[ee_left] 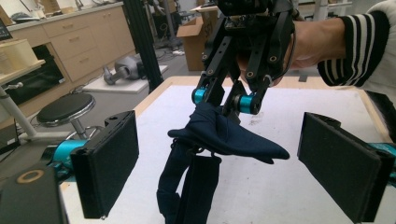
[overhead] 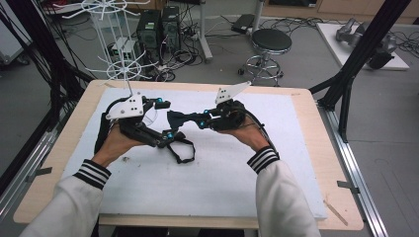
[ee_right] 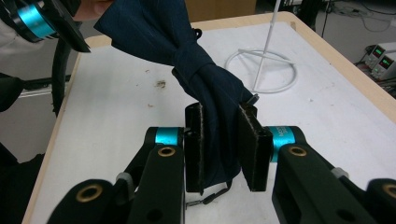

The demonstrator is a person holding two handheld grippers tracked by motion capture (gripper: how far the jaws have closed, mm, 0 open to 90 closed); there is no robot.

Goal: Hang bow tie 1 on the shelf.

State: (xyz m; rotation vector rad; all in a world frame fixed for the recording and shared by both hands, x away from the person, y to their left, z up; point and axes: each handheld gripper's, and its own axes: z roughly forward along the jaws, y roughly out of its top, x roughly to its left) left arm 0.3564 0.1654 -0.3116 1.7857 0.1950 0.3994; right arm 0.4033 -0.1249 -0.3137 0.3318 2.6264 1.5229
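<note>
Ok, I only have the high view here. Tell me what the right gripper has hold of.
Observer: The right gripper has its jaws closed on one wing of a navy bow tie.
Operator: Give me the left one.
Observer: The left gripper has its jaws spread wide, with the bow tie hanging between them, untouched.
Operator: Report what hangs below the tie.
Observer: Its strap droops toward the white table cover.
</note>
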